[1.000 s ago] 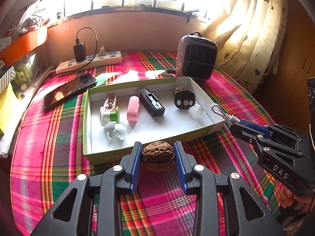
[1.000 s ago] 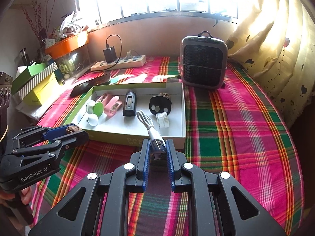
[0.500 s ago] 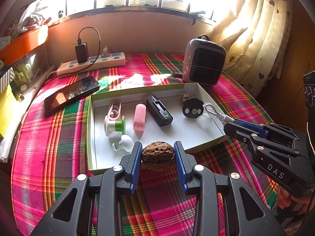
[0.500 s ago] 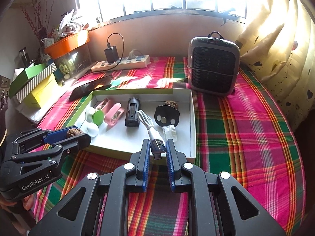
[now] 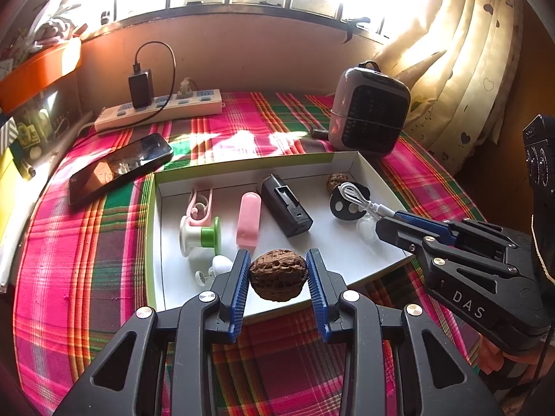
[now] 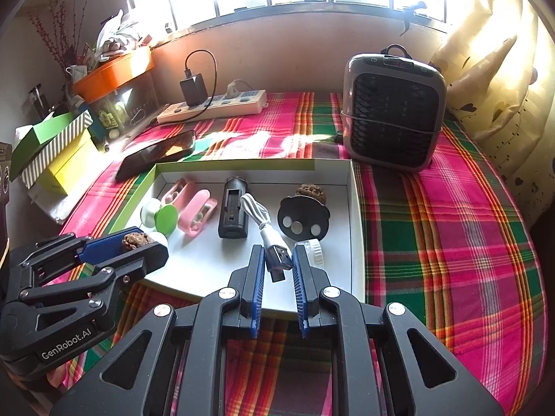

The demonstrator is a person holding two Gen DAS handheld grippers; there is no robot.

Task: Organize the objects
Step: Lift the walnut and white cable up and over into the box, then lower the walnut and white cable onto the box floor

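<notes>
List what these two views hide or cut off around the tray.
- Second walnut, right wrist view: lower part hidden behind the black disc.
- Clear cap, left wrist view: partly covered by the right gripper.
- White knob, right wrist view: mostly behind the left gripper.
- Tray: near wall hidden by both grippers.

Both fisheye views look forward and steeply down along their own tool's fingers, toward the bright window. The left wrist view sits close over the near left of the white box (image 5: 364, 163); the right wrist view sits over its near right. Both share the box, the power strip (image 5: 163, 109), the phone (image 6: 156, 154) and the small heater (image 6: 393, 111), and each sees the other tool.
</notes>
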